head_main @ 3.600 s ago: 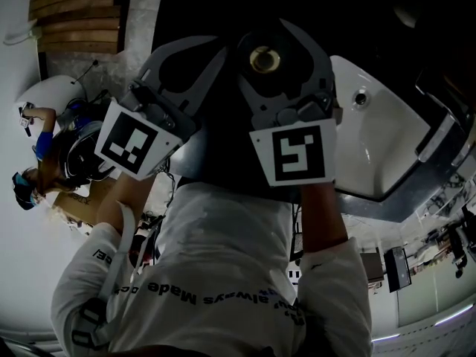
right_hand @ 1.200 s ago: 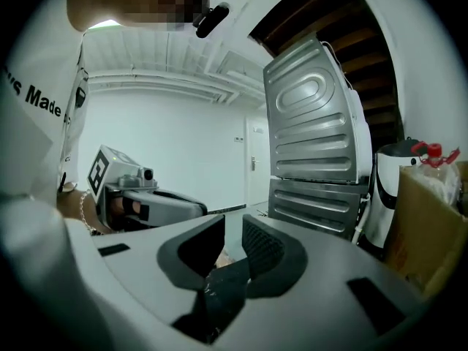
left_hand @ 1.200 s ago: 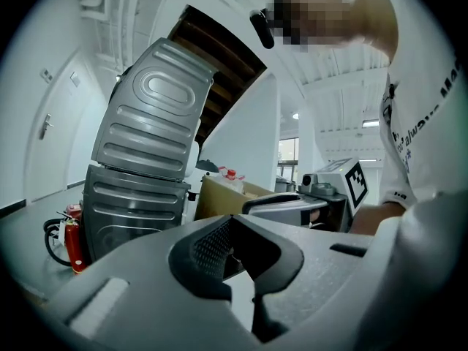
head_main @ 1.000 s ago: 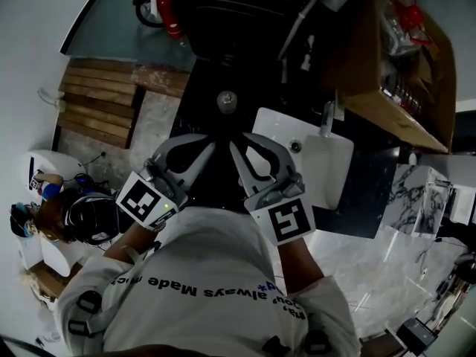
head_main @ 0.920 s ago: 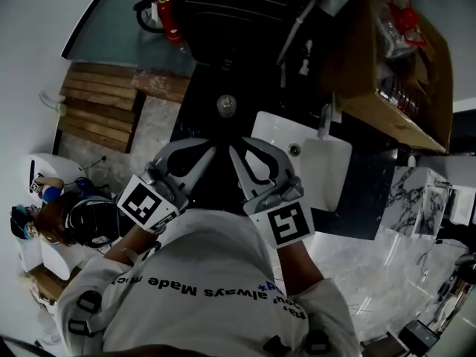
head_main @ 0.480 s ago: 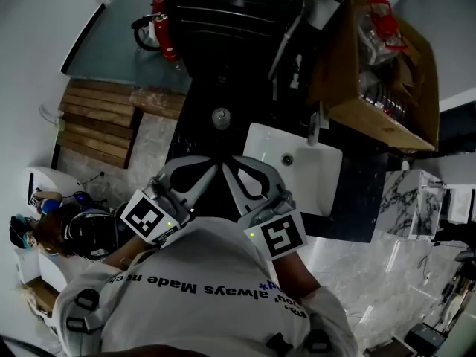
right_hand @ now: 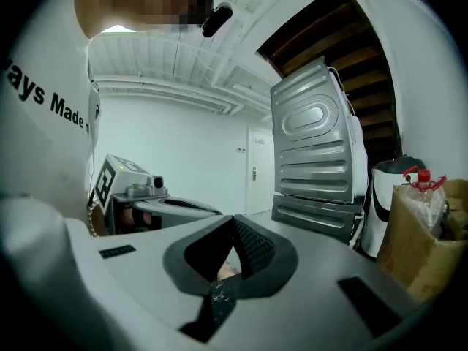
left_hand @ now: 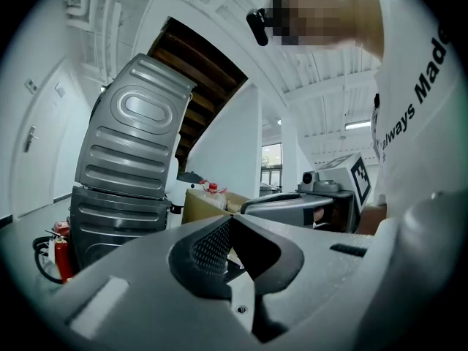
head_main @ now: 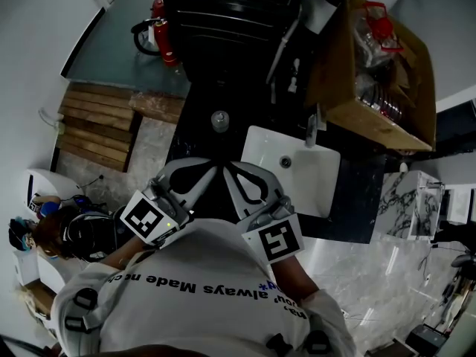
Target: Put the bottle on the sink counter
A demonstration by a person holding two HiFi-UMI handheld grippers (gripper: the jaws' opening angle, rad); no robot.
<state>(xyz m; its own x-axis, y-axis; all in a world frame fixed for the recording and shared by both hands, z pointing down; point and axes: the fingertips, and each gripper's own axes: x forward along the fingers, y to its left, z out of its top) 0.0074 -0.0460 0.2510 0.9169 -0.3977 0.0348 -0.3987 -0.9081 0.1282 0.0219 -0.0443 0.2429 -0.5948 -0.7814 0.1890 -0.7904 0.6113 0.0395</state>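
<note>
Left gripper (left_hand: pixel 230 221): jaws together, nothing between them, held near the chest.

Bottle (head_main: pixel 219 120): stands upright on the dark sink counter (head_main: pixel 195 136), just left of the white basin (head_main: pixel 297 188) and well apart from both grippers. It is already where the task wants it.

Handling (judged): only its round top shows. Probably small, light and stiff, with a smooth wall that could slip. Best grip is across the body below the shoulder, not at the cap. Material unclear.

Right gripper (right_hand: pixel 234 221): jaws shut tip to tip, empty.

Counts:
- bottle on counter, 1
- grippers, 2
- basin, 1
- faucet (head_main: pixel 311 129), 1
- cardboard box (head_main: pixel 349 110) far right, 1; red-capped contents not countable
</note>
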